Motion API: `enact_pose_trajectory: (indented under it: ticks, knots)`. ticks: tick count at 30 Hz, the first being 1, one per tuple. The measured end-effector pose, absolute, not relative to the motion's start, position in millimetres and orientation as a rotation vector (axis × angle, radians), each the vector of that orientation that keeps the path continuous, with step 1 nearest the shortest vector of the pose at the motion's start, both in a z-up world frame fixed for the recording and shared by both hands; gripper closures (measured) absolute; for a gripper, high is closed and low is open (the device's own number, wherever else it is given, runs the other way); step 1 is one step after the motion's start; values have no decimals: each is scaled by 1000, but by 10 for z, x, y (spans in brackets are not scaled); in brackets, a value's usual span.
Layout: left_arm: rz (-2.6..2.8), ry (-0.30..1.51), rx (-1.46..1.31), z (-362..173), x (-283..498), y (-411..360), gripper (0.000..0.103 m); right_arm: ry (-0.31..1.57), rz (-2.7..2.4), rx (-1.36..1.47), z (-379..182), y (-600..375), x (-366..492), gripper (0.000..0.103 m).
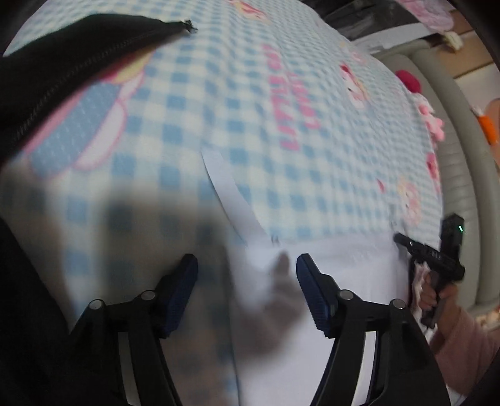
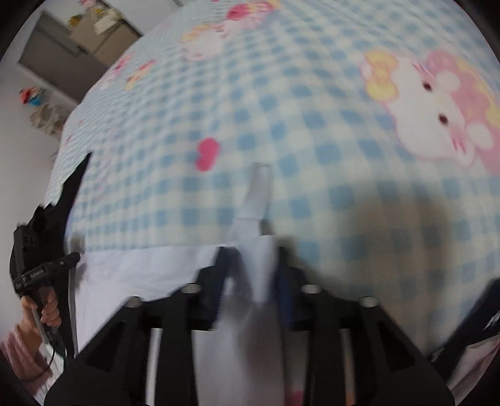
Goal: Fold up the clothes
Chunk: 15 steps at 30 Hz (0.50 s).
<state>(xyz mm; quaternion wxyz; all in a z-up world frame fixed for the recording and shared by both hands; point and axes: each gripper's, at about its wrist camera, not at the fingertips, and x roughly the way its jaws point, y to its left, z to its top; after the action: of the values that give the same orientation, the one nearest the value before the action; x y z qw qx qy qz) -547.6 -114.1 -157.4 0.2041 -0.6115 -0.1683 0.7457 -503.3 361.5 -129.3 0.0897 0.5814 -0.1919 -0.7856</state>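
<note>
A white garment (image 1: 328,281) lies on a blue-and-white checked bedsheet (image 1: 218,103), and a narrow white strap (image 1: 225,184) runs out from it. My left gripper (image 1: 247,271) hangs open over the garment's edge, with blurred white cloth between its blue pads (image 1: 312,287). In the right wrist view, my right gripper (image 2: 254,271) is shut on a raised fold of the white garment (image 2: 140,274), and the strap (image 2: 259,193) points away from it. Each gripper also shows in the other's view, held by a hand in a pink sleeve: the right gripper (image 1: 437,259) and the left gripper (image 2: 40,268).
A black zippered garment (image 1: 62,62) lies at the sheet's far left corner, and its edge (image 2: 75,184) also shows in the right wrist view. A grey padded bed frame (image 1: 453,162) borders the right side, with pink plush items (image 1: 432,120) beside it. Cardboard boxes (image 2: 103,28) stand beyond the bed.
</note>
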Motion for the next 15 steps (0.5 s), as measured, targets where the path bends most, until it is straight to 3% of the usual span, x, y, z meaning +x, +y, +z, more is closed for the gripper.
enact_pose_trajectory:
  ticks: [1,2,3,4,8,11,13,15]
  knots:
    - [2079,-432,-1729,-1609,-5450,-1096,78,-553,-2295,1748,-1324,3594,-5032,64]
    - [2087,-382,-1749,-1620,-5439,-1039,90,-508,-2276,1779,-1357,3563,-5040,82]
    - [2113,-343,-1736,-1562,-5435,-994,93,-449,-2279,1809,-1369,3534,-5048,93]
    - [2145,-312,-1709,-1478,-5433,-956,95,-427,-2291,1814,-1335,3522,-5030,94]
    - [2242,-333,-1587,-1156,-5492,-1016,95,-476,-2393,1715,-1060,3676,-4943,96]
    - [2217,-251,-1656,-1324,-5621,-957,89,-488,-2462,1655,-907,3798,-4871,97]
    - [2185,-274,-1752,-1499,-5687,-1011,60,-470,-2504,1663,-873,3821,-4819,96]
    - [2224,-364,-1732,-1456,-5597,-1160,60,-451,-2546,1671,-839,3845,-4766,94]
